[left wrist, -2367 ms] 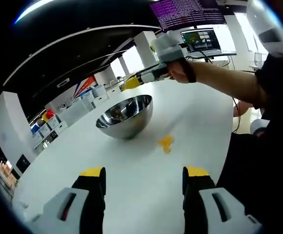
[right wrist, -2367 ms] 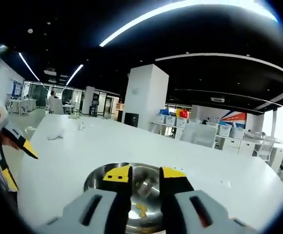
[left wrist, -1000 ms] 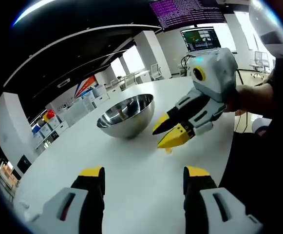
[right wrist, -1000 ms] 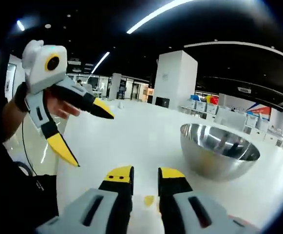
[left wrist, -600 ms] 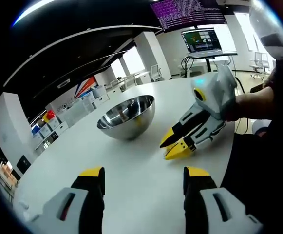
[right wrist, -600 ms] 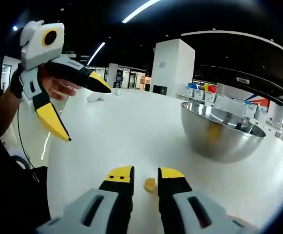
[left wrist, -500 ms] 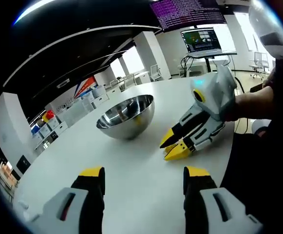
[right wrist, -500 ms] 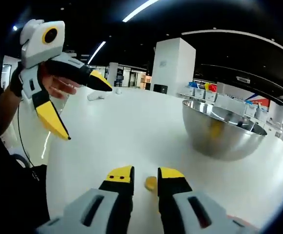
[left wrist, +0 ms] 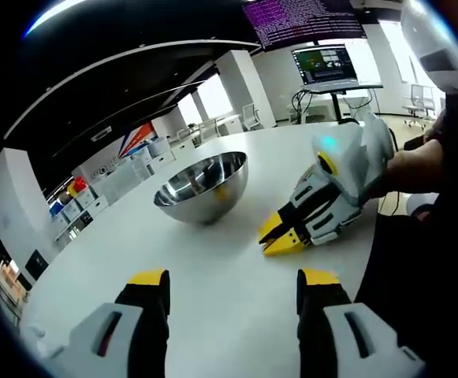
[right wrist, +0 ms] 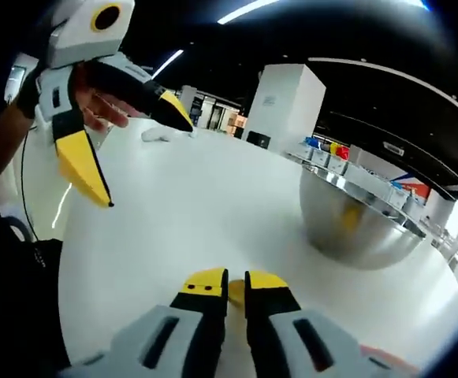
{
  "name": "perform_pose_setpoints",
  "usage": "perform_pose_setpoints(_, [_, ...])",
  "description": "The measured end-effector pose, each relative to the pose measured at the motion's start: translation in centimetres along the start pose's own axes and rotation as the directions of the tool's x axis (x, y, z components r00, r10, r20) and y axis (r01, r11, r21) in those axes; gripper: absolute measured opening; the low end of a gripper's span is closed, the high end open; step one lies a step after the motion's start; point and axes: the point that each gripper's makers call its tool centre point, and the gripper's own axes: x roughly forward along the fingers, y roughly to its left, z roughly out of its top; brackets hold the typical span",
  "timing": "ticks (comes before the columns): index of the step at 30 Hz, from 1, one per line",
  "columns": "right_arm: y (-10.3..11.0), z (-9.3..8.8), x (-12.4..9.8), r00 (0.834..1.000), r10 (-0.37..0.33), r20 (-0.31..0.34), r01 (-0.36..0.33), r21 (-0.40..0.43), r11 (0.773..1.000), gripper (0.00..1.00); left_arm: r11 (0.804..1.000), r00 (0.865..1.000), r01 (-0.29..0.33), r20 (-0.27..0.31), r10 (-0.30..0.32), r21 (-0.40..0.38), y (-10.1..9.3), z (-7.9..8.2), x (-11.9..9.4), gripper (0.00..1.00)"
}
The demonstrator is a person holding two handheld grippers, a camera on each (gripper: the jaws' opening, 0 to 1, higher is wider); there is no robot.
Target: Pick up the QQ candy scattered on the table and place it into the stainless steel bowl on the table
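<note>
While the right gripper point(right wrist: 236, 285) sits low on the table point(right wrist: 173, 228), its jaws are drawn narrow on a yellow candy point(right wrist: 236, 290) pinched between the tips. Seen from the left gripper view, the same gripper point(left wrist: 280, 234) touches the tabletop near the bowl point(left wrist: 201, 187), on its right. With jaws spread wide and holding nothing, the left gripper point(left wrist: 232, 277) hovers above the table.

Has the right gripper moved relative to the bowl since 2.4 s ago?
Yes. The right gripper has left its spot above the steel bowl and come down to the table beside it.
</note>
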Motion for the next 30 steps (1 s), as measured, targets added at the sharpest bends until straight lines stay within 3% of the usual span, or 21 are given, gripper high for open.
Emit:
perform_pose_setpoints(10, [-0.2, 0.0, 0.0, 1.0, -0.003, 0.015, 0.002, 0.044, 0.999, 0.06, 1.0, 1.0, -0.003, 0.0, 0.003, 0.005, -0.1, -0.1, -0.3, 0.65])
perform_pose_setpoints(14, [-0.9, 0.8, -0.7, 1.0, -0.005, 0.025, 0.004, 0.055, 0.998, 0.05, 1.0, 1.0, -0.006, 0.001, 0.006, 0.005, -0.1, -0.1, -0.4, 0.65])
perform_pose_setpoints(21, [-2.7, 4.5, -2.7, 0.992, -0.003, 0.126, -0.018, 0.17, 0.985, 0.05, 1.0, 1.0, -0.011, 0.006, 0.011, 0.002, 0.1, 0.0, -0.5, 0.65])
perform_pose_setpoints(25, [-6.1, 8.1, -4.7, 0.978, -0.037, 0.205, -0.02, 0.27, 0.963, 0.05, 1.0, 1.0, -0.01, 0.011, 0.01, 0.003, 0.1, 0.2, -0.5, 0.65])
perform_pose_setpoints(30, [-11.9, 12.4, -6.8, 0.949, -0.122, 0.292, 0.007, 0.366, 0.931, 0.05, 1.0, 1.0, -0.012, 0.011, 0.012, 0.003, 0.2, 0.2, -0.6, 0.65])
